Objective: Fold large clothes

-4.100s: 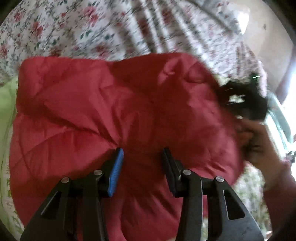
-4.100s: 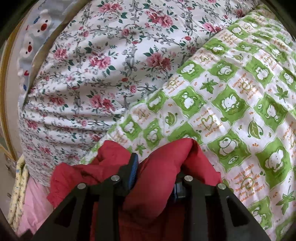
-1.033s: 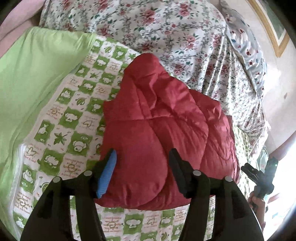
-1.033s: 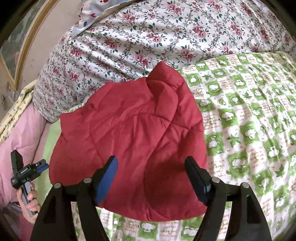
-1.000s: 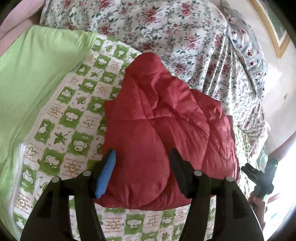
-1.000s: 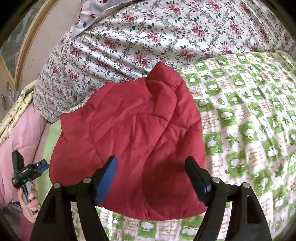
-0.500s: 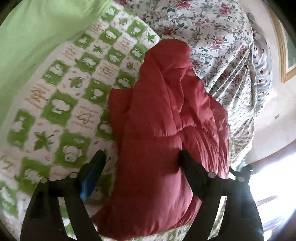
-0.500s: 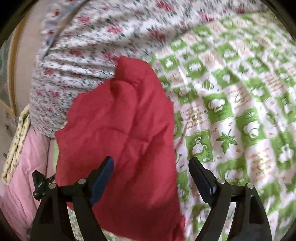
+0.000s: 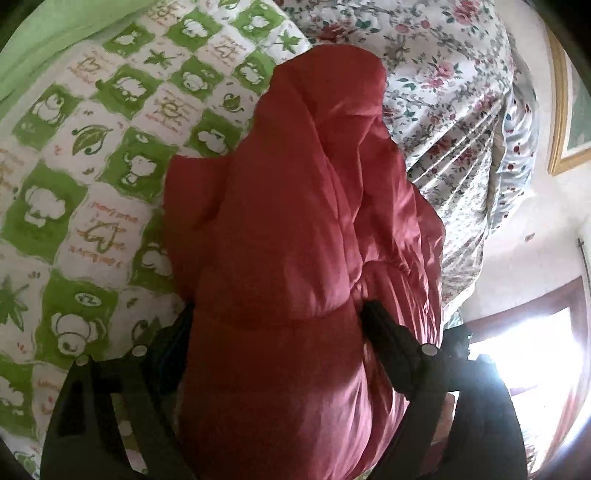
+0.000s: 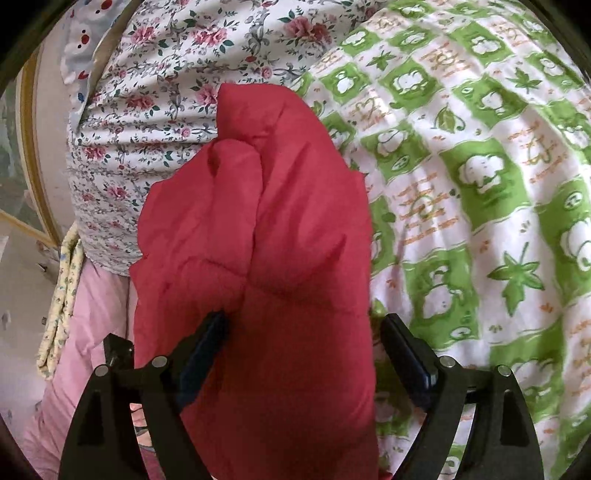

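A red quilted jacket (image 9: 295, 236) lies folded into a thick bundle on a green-and-white checked bedsheet (image 9: 85, 155). My left gripper (image 9: 277, 325) is wide open, with one finger on each side of the bundle's near end. The jacket also shows in the right wrist view (image 10: 258, 240). My right gripper (image 10: 306, 332) is wide open too, its fingers straddling the near end from the opposite side. Neither pair of jaws presses the fabric visibly. The jacket's underside is hidden.
A floral quilt (image 9: 443, 74) is heaped behind the jacket, also seen in the right wrist view (image 10: 166, 74). A plain green cloth (image 9: 44, 33) lies at far left. A pink blanket (image 10: 85, 332) hangs at the bed's edge. A bright window (image 9: 535, 354) is at right.
Both grippers have moved in close and lower onto the jacket's near end. The jacket now fills the space between each pair of open fingers.
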A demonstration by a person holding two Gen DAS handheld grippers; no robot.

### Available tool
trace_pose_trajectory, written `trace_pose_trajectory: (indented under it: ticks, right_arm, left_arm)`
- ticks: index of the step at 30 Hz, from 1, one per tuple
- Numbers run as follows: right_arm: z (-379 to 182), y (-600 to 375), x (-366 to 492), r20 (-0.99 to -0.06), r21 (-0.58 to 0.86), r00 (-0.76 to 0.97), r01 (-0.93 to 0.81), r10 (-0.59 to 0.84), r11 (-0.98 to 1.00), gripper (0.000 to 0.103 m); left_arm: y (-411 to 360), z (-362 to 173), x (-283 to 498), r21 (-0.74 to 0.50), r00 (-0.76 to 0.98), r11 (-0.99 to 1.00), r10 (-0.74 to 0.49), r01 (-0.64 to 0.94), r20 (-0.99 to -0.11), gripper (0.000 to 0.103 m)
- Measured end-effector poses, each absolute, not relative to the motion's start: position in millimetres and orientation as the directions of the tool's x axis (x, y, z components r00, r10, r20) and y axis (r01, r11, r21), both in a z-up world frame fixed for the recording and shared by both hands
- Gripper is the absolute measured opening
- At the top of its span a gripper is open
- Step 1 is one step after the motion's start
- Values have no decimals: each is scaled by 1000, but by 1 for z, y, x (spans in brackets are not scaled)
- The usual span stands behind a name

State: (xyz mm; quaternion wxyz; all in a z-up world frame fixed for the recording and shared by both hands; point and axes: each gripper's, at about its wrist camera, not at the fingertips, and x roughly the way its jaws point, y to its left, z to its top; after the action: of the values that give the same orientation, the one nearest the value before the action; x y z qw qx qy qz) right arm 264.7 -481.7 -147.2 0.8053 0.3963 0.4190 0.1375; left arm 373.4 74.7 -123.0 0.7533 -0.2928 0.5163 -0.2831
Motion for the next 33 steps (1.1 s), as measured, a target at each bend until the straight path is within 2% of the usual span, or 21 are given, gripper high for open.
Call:
trace_pose_trajectory:
  ticks: [2,4,7,9,12,16,22,33]
  right_arm:
    - [-147,-477,268,-565,756,598,100,568,647,86]
    - [-146,-472,271,-566,755,589,89,577,650,82]
    - [-142,-468,269,-561,754,595,80,575,652,66]
    - [-135,-465,266,-560,747,604,71,568,661,49]
    - [-121,-460,257,-558,734,625,65,546,676,38]
    - [-101,-451,237,-547,720,652,47,525,693,34]
    - [-76,-436,193,-517,718,668,-2,535,696,33]
    - [-76,-422,104,-498,732,663,-25,559,681,32]
  left_arm:
    - [72,-121,372,-719,318,680,-720,143,-618,86]
    - [70,-119,371,-709,326,686,-716,164,-617,75]
    - [63,-108,365,-655,354,726,-680,209,-642,60]
    - [57,-100,360,-615,373,753,-653,234,-659,53]
    - [54,-86,349,-576,400,776,-628,256,-668,45]
    - [57,-64,329,-554,430,781,-623,289,-653,40]
    - [69,-41,290,-550,447,773,-633,316,-632,40]
    - [87,-34,218,-559,446,760,-649,333,-616,39]
